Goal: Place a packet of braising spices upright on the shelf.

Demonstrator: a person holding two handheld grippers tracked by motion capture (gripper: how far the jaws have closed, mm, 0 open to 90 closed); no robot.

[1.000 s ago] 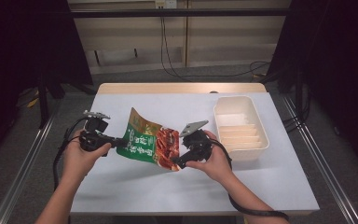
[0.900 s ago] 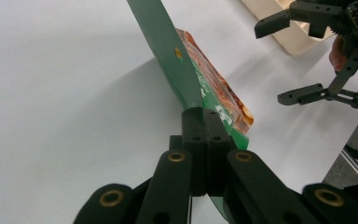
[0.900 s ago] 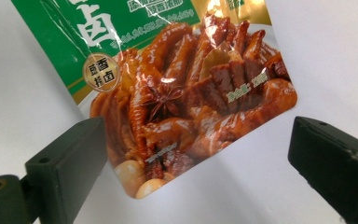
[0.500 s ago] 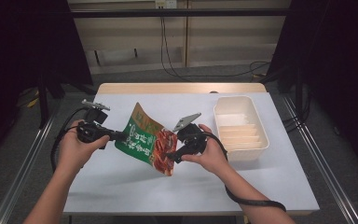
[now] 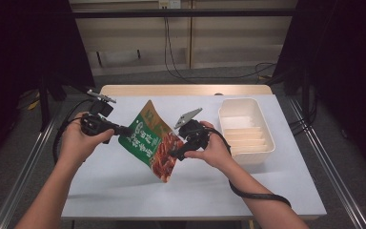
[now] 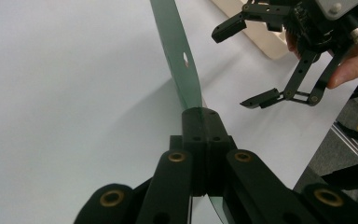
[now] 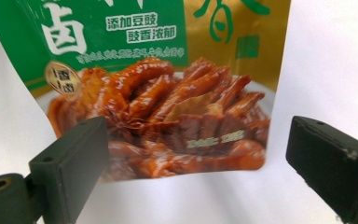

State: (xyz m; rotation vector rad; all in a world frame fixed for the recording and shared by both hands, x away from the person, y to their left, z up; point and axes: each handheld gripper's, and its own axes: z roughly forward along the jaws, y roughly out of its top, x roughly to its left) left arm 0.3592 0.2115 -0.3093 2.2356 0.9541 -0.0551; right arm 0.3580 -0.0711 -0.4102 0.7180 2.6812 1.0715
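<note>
In the high view, the green food pouch hangs tilted above the white tabletop, well to the left of the cream tray. The left gripper clamps the pouch's left edge, fingers fully closed on it. The right gripper sits at the pouch's lower right corner, on the side toward the tray; from here its fingers seem spread, not gripping.

In the left gripper view, the two black fingers are pressed together on the thin green edge of the pouch, which stands nearly edge-on. Beyond the pouch, the right gripper shows with its fingers wide apart and nothing between them.

In the right gripper view, the fingers stand wide open on either side of the pouch's bottom edge, close to it but not pressing.

The risk, judging from this, is the narrow single hold: the pouch hangs by one thin edge, so it may swing or slide out if the left hand jerks. If the right fingers close while the pouch sways, they may catch only the corner, or crumple the foil.
</note>
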